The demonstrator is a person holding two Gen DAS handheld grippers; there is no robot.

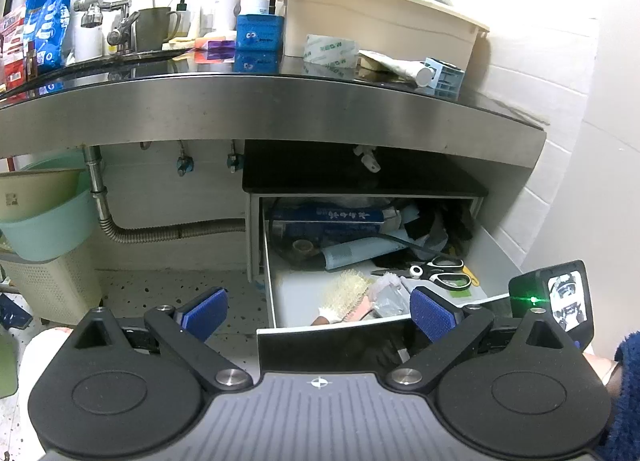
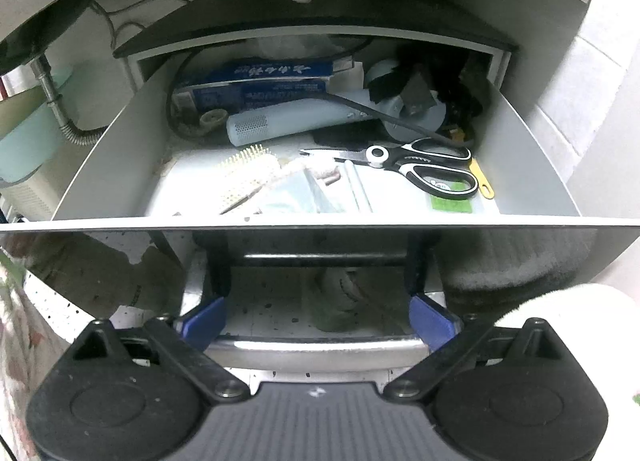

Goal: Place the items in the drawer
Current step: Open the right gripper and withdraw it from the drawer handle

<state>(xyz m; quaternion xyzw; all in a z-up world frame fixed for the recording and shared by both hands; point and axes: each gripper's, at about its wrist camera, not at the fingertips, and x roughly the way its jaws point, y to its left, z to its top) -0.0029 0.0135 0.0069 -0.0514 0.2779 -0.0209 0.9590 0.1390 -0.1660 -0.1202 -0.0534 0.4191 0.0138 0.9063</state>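
Drawer (image 2: 320, 221) — open, just beyond right gripper (image 2: 320, 321)

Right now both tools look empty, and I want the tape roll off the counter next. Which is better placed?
Left. The left tool is open and its view takes in the tape roll on the counter. The right tool, also open, sits low at the drawer front, the counter overhead.
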